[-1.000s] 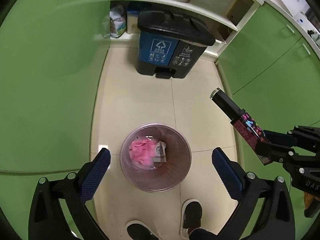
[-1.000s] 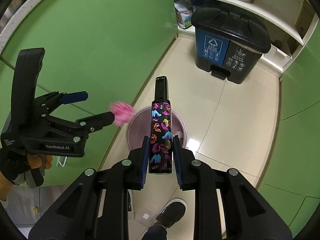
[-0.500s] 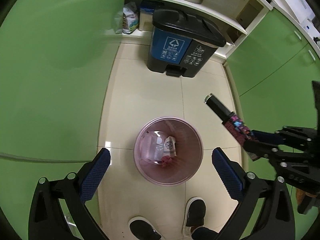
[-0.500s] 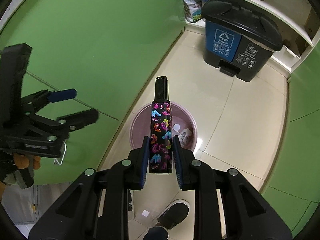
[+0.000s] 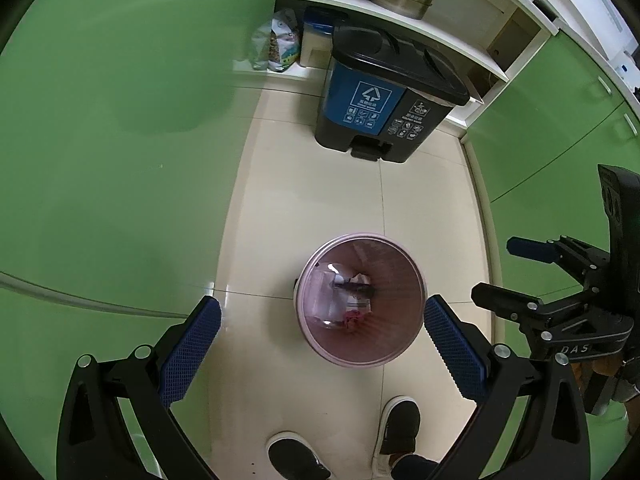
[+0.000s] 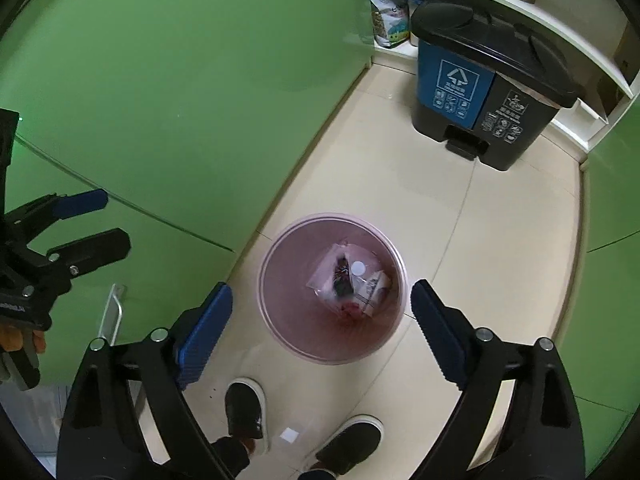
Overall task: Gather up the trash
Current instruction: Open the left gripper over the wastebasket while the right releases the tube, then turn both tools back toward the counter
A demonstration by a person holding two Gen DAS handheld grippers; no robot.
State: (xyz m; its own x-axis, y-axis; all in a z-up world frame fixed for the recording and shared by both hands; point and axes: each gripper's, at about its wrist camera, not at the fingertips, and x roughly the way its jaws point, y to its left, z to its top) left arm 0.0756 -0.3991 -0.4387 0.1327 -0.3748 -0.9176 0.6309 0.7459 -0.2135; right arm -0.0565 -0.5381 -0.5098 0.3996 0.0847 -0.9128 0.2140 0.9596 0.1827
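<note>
A pink round waste bin [image 5: 312, 280] [image 6: 276, 248] stands on the beige tile floor below both grippers. Inside it lie a clear plastic bag [image 6: 326, 280], a dark patterned box [image 5: 356, 289] [image 6: 343, 276], a white carton [image 6: 374, 290] and a pink wad [image 5: 352, 318]. My right gripper [image 6: 320, 320] hangs over the bin, its jaws opening wide with nothing between them; the left wrist view shows it at the right edge [image 5: 508, 272]. My left gripper [image 5: 320, 344] is open and empty above the bin's near rim, and appears at the left of the right wrist view [image 6: 92, 220].
A blue and black two-part pedal bin [image 5: 384, 112] [image 6: 480, 96] stands at the far end of the floor under a white shelf [image 5: 400, 12] holding a steel pot and a basin. Green cabinet fronts [image 5: 120, 120] line both sides. The person's black shoes [image 5: 400, 420] [image 6: 244, 412] stand just in front of the pink bin.
The patterned box has left my right gripper and now lies in the pink bin; the right jaws have spread wide. The pink wad dropped from my left gripper into the bin earlier.
</note>
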